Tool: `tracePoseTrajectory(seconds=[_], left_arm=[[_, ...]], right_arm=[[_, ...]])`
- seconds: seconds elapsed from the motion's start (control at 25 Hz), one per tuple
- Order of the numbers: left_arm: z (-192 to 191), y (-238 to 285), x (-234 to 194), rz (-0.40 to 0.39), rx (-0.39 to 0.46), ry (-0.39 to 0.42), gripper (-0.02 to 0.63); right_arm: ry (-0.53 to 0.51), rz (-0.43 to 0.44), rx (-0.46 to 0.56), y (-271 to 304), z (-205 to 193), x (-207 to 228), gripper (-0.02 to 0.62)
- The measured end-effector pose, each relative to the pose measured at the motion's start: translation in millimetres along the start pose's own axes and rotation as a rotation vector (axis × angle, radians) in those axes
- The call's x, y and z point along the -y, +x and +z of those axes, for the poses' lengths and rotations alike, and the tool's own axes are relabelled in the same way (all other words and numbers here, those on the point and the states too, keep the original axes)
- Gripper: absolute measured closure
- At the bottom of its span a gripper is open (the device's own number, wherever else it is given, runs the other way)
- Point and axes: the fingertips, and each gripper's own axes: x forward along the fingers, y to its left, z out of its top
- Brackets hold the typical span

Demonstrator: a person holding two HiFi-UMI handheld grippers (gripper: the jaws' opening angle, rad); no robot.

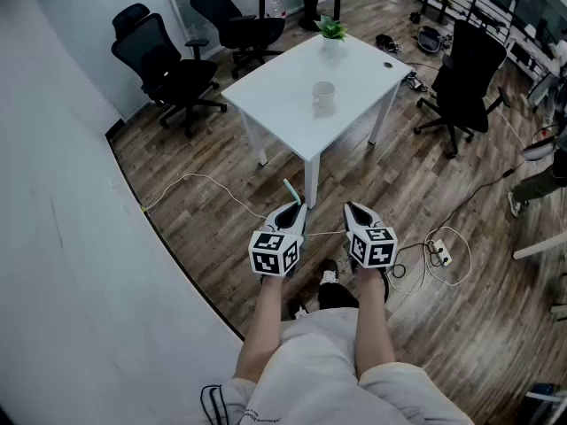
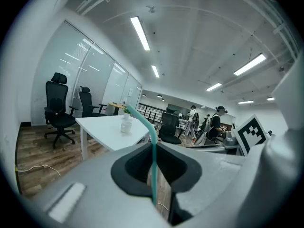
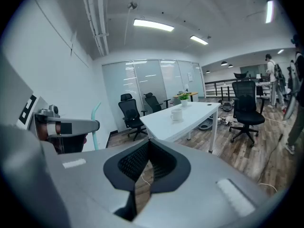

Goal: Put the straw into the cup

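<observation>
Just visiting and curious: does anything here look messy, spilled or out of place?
Nothing looks spilled or broken. The cup stands upright on the table. The only untidy things are loose cables and a power strip trailing across the floor.

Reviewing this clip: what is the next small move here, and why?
Probably step forward toward the white table. The left claw is already shut on the straw, but the cup stands on that table far ahead of it, across open floor, so the straw likely cannot reach it from here.
</observation>
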Motion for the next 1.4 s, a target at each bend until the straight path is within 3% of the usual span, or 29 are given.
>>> tracePoseTrajectory(seconds=[0.32,0.56,0.8,0.96,1.12,1.28,1.4], left_arm=[[11,-14,-20,0.013,0.032,-0.017,0.580],[18,-6,-36,0.030,0.051,-0.041,0.581],[39,-6,-91,0.135,0.045,-0.034,0.581],[60,34,-110,0.101,0.056,-0.017,0.581],[88,74,-116,0.065,0.047,0.013,0.581],[101,123,-102,0.015,0.026,0.045,0.581],[118,149,-97,-0.012,0.013,0.076,0.580]], right_arm=[[-0.026,0.026,-0.009,7,5,-22,0.570],[0.038,0.055,0.057,20,39,-10,0.569],[0.117,0.195,0.046,75,60,-35,0.569],[0.110,0.210,0.059,103,82,-23,0.569],[0.188,0.310,0.075,121,109,-14,0.569],[0.182,0.282,0.084,127,124,29,0.569],[0.214,0.381,0.044,135,137,37,0.569]])
